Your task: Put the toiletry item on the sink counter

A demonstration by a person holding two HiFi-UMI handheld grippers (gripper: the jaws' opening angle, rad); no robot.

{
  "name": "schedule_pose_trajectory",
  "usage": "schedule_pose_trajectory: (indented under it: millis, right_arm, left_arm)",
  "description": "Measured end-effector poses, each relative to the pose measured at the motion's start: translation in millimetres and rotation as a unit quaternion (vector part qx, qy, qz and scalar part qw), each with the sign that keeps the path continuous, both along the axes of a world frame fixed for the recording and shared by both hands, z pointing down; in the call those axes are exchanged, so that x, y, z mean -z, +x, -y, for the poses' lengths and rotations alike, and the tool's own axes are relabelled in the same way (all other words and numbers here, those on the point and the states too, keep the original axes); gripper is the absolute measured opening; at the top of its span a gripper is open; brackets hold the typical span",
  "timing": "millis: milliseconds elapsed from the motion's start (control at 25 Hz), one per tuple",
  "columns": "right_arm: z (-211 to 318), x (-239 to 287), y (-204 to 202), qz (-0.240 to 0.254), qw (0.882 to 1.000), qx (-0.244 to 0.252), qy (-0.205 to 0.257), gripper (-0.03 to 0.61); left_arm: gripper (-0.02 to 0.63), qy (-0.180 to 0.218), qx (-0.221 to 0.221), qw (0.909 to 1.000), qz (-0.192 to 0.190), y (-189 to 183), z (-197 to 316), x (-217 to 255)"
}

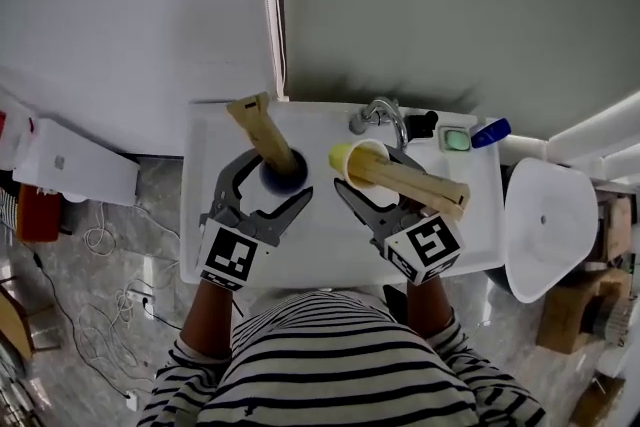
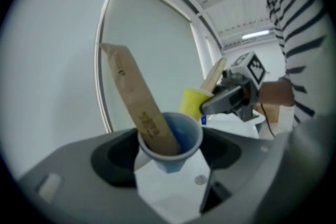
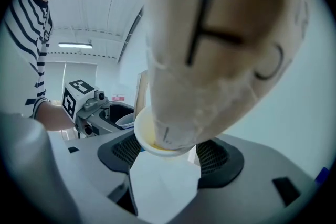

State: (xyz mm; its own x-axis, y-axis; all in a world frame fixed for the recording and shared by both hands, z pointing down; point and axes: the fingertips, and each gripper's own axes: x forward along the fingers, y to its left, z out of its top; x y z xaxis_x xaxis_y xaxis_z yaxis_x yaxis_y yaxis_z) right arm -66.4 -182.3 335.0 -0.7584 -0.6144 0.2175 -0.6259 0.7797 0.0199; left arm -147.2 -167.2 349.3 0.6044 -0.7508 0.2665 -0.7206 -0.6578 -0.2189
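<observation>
Over the white sink counter my left gripper is shut on a blue cup with a tan flat packet standing in it. In the left gripper view the blue cup sits between the jaws and its packet leans up to the left. My right gripper is shut on a yellow cup lying tilted, with a tan packet sticking out toward the right. In the right gripper view the yellow cup and packet fill the frame.
A chrome faucet stands at the back of the sink, with a black item, a green-and-white item and a blue item beside it. A white toilet is on the right, a white box on the left floor.
</observation>
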Motion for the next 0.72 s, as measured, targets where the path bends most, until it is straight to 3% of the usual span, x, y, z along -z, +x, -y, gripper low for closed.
schedule_pose_trajectory:
  millis: [400, 720]
  right_arm:
    - [31, -18, -15, -0.039, 0.997, -0.071, -0.007, 0.333]
    - [60, -62, -27, -0.057, 0.992, -0.105, -0.043, 0.333]
  left_arm:
    - [0.362, 0.017, -0.054, 0.9983, 0.013, -22, 37, -10]
    - [0.362, 0.007, -0.076, 0.9971, 0.005, -32, 64, -41]
